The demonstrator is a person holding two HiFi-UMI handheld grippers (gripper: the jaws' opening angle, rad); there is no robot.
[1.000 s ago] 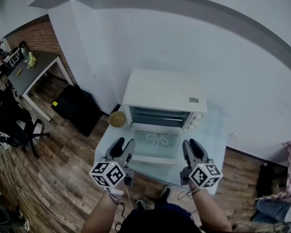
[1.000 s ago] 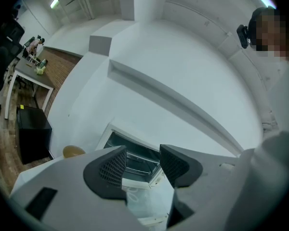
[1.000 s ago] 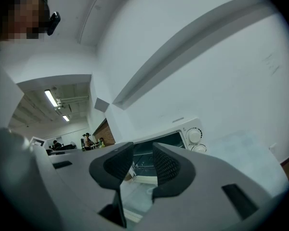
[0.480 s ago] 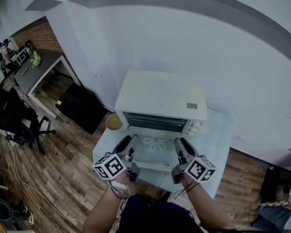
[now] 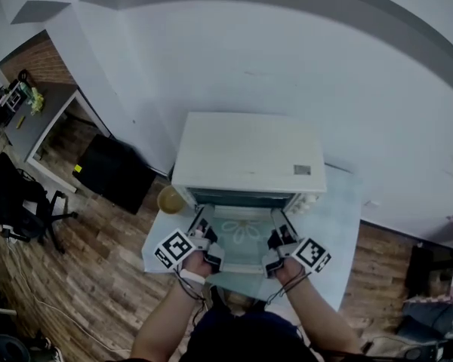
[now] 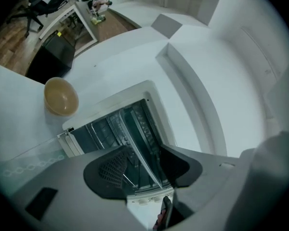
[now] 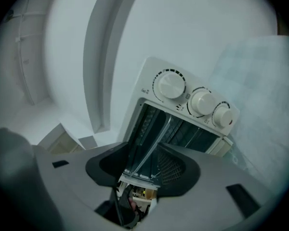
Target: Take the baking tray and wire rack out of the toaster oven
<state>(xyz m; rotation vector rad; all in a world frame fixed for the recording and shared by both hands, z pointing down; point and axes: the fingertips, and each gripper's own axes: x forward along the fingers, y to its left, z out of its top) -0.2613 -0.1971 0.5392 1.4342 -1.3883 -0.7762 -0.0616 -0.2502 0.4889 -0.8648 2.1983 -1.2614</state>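
The left claw (image 6: 139, 163) stands about half open with its pads on nothing. The right claw (image 7: 144, 160) is likewise part open; its jaws have just been opening, and they grip nothing. Both are rolled on their sides and aimed into the oven mouth. In each gap a thin pale metal edge lines up, which I read as the front rim of the tray (image 6: 140, 150). I cannot tell whether the rim is already between the tips or just beyond them.

Behind that edge, dark wire bars show inside the cavity, likely the rack (image 6: 97, 132). I cannot make out which slot either piece sits in. Both are still inside the oven (image 5: 249, 149), whose glass door (image 5: 241, 232) is folded down toward the near side, under the claws.

The tray looks like thin sheet metal: stiff and light, but smooth, so probably slippery under the pads. The best hold is on the front rim, one claw toward each end, keeping it level while drawing it straight toward the near side. The rack should be lighter still and rigid. Its front bar is the place to pinch, though its side wires may snag in the guides if pulled askew.

A tan bowl (image 5: 170, 200) sits on the surface (image 5: 334, 221) left of the oven, clear of the path.
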